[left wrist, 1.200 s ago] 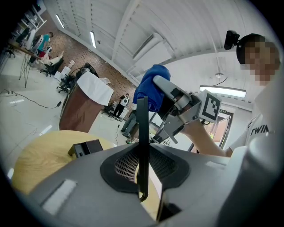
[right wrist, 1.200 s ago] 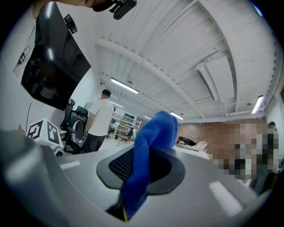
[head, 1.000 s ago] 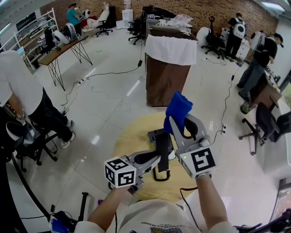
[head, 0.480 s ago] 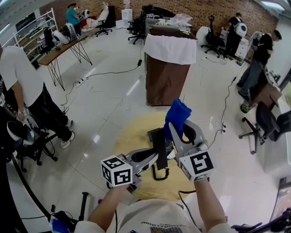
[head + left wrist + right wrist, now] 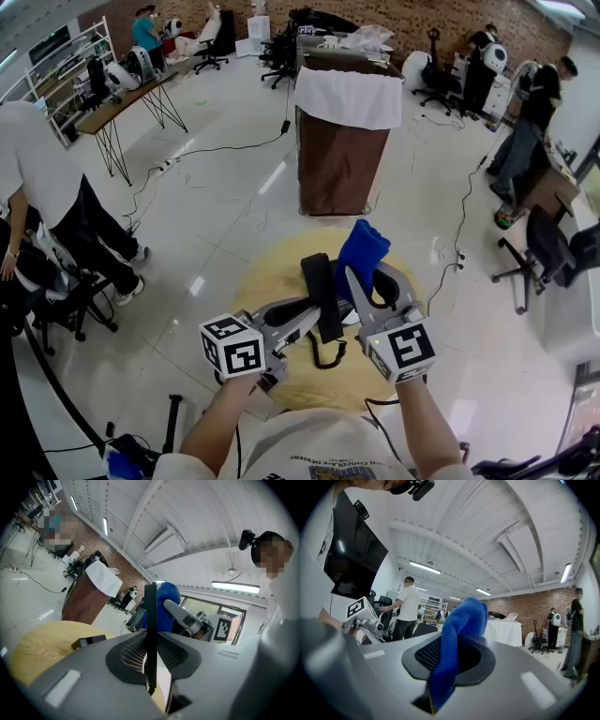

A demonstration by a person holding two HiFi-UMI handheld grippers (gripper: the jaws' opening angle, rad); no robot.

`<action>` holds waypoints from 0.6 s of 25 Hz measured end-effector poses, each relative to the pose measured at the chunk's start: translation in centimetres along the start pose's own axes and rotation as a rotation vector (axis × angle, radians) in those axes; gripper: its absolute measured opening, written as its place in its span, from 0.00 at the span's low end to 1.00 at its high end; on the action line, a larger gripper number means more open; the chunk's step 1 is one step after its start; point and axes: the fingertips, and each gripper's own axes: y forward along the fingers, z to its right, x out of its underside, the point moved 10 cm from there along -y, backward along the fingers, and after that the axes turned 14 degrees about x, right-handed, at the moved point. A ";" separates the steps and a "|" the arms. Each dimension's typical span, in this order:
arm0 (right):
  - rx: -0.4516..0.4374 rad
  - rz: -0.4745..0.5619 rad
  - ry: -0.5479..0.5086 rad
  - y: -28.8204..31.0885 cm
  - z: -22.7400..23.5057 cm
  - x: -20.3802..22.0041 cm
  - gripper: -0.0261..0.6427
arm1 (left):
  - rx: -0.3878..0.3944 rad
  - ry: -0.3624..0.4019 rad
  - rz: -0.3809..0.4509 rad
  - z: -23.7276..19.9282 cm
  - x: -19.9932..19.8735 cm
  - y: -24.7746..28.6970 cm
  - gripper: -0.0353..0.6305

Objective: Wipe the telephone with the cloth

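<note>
My left claw [image 5: 315, 315] grips the black plastic telephone handset [image 5: 320, 277], steadying it; my right claw [image 5: 360, 277] pinches the blue cloth [image 5: 364, 246], ready to wipe.

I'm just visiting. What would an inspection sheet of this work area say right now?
Surface: round wooden table.
Job's things: black handset upright; blue cloth beside it, contact unclear.
Clutter: nothing seen.
Grippers: left gripper shut on the handset; right gripper shut on the cloth.
Cables: coiled cord hangs below the handset; floor cable.
Surroundings: draped stand, people, office chairs.
</note>
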 end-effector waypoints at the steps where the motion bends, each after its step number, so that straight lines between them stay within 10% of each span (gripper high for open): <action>1: 0.000 -0.007 0.005 -0.2 -0.1 0.3 0.13 | 0.001 -0.002 0.004 0.0 0.0 0.0 0.14; 15: -0.008 -0.105 0.044 -2.6 -1.1 4.3 0.13 | 0.002 -0.004 0.046 -0.5 -1.3 -0.6 0.14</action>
